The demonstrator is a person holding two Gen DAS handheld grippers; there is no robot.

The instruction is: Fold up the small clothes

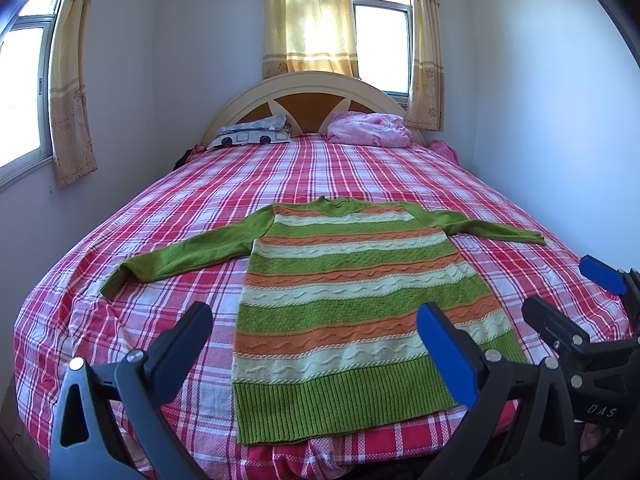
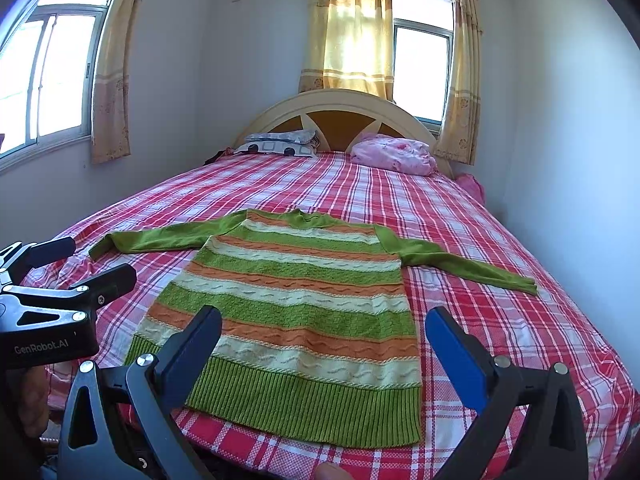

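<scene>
A small knitted sweater [image 1: 344, 292] with green, orange and cream stripes lies flat on the bed, hem toward me, both green sleeves spread out sideways. It also shows in the right wrist view [image 2: 296, 300]. My left gripper [image 1: 316, 328] is open and empty, held above the hem end. My right gripper [image 2: 324, 332] is open and empty, also above the hem end. The right gripper shows at the right edge of the left wrist view [image 1: 576, 292], and the left gripper at the left edge of the right wrist view [image 2: 92, 264].
The bed has a red and white plaid sheet [image 1: 360, 172]. A patterned pillow [image 1: 252, 134] and a pink bundle [image 1: 368, 128] lie at the curved headboard [image 1: 308, 84]. Walls stand close on both sides, with curtained windows [image 1: 380, 40].
</scene>
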